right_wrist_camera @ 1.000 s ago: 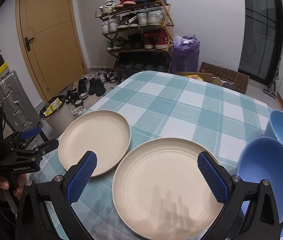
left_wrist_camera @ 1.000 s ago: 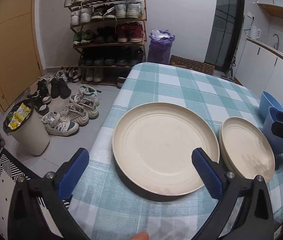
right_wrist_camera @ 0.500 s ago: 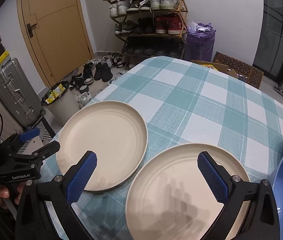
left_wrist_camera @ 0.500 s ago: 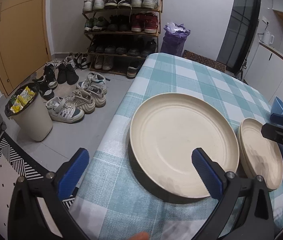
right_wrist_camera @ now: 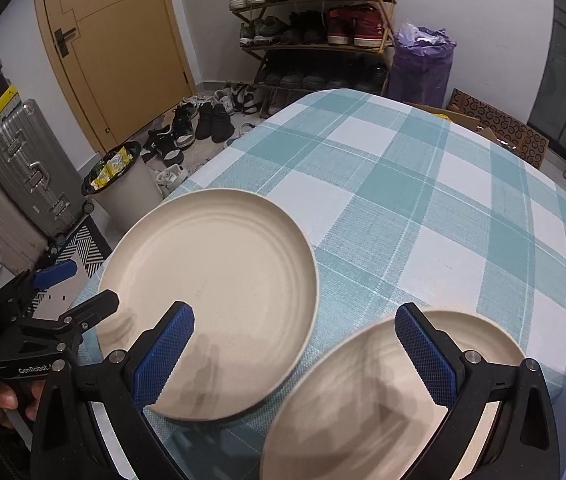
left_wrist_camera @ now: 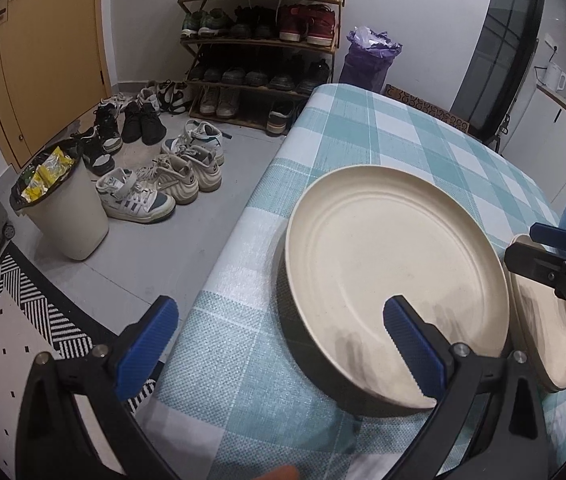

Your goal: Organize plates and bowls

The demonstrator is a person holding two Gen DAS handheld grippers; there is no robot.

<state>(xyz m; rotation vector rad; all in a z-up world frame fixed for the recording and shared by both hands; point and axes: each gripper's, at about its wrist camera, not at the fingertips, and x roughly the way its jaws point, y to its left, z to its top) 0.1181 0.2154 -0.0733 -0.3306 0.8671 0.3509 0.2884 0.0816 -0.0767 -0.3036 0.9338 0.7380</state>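
Teal-checked tablecloth [right_wrist_camera: 423, 200], two round cream plates [left_wrist_camera: 395, 280] [right_wrist_camera: 383, 408] side by side; my left gripper [left_wrist_camera: 279, 352] and right gripper [right_wrist_camera: 303, 356] hovered wide apart, holding nothing.

Two plates sit side by side on the table [right_wrist_camera: 423, 184], near its front edge: the left plate [right_wrist_camera: 219, 280] by the left corner, the right plate [right_wrist_camera: 367, 400] just beside it. A bin [left_wrist_camera: 63, 216] stands on the floor left of the table, a shoe rack [left_wrist_camera: 259, 40] behind.
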